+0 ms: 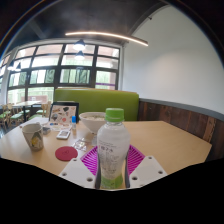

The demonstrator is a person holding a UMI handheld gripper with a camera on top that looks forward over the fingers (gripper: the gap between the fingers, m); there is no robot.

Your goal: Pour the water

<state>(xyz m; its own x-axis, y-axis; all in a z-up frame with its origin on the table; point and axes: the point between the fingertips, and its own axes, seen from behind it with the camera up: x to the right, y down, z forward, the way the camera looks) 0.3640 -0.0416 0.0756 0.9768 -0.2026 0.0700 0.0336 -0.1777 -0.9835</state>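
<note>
Your gripper (112, 172) is clamped on a clear plastic bottle (113, 150) with a green cap (115, 115); both pink pads (92, 158) press its sides and it stands upright between the fingers. Cap looks on, so pouring can't start yet as far as I can tell.

Just beyond the bottle sits a white cup (91, 126), likely your target, on the wooden table (170, 138). A red coaster (66, 153) lies near the left finger, and a mug (34, 136) sits further left.

Risks: squeeze harder and the thin bottle buckles or spurts once opened. Tilt fast and water overshoots the cup rim. Swing the bottle forward low and you knock the cup over. A wet label could slip in the pads.
</note>
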